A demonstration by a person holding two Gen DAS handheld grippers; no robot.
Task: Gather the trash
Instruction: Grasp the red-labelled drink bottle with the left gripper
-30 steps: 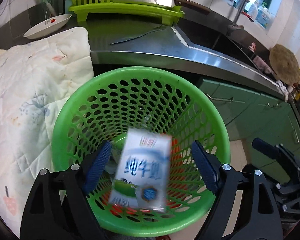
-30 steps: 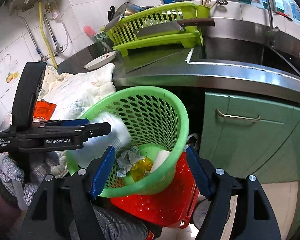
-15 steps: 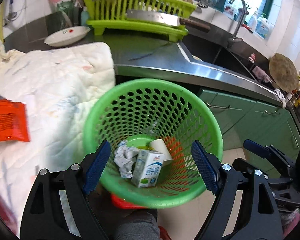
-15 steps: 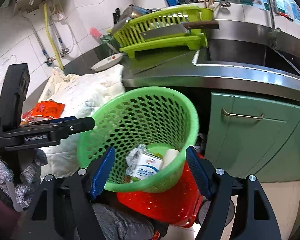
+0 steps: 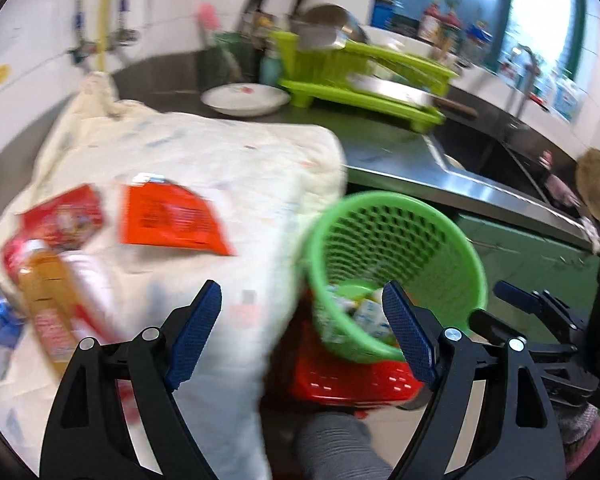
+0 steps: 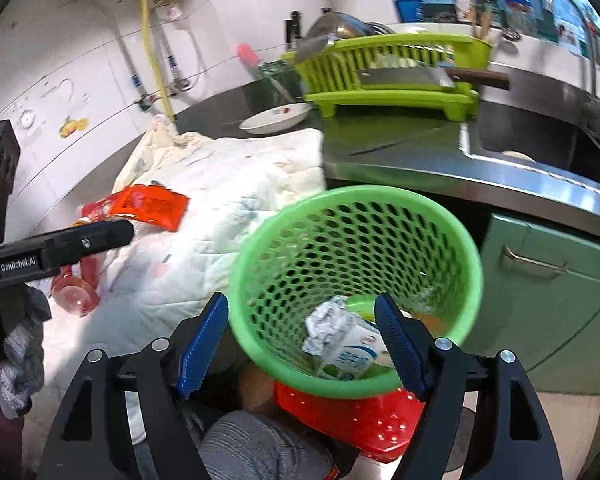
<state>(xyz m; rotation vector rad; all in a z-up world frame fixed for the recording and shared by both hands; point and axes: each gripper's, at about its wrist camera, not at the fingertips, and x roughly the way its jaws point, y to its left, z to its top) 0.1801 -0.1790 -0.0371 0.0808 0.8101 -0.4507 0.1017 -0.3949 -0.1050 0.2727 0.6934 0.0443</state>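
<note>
The green mesh basket (image 5: 396, 240) (image 6: 356, 248) holds a milk carton (image 6: 352, 352) and a crumpled wrapper (image 6: 324, 320). My left gripper (image 5: 300, 320) is open and empty, above the edge of the white quilt (image 5: 220, 168), left of the basket. On the quilt lie an orange packet (image 5: 168, 220) (image 6: 148, 204), a red packet (image 5: 64, 216) and a bottle of amber liquid (image 5: 46, 292), all blurred. My right gripper (image 6: 302, 320) hovers at the basket's near rim. Its jaws are opening, with nothing gripped between them.
A red perforated stool (image 6: 360, 412) sits under the basket. On the steel counter (image 6: 400, 152) stand a lime dish rack (image 6: 392, 72) with a cleaver and a white plate (image 6: 276, 118). To the right are the sink (image 6: 540, 140) and the green cabinet (image 6: 548, 280).
The milk carton dropped from between my left fingers into the basket. My left gripper then swung up and left over the quilt and its packets. My right gripper drew back slightly.
</note>
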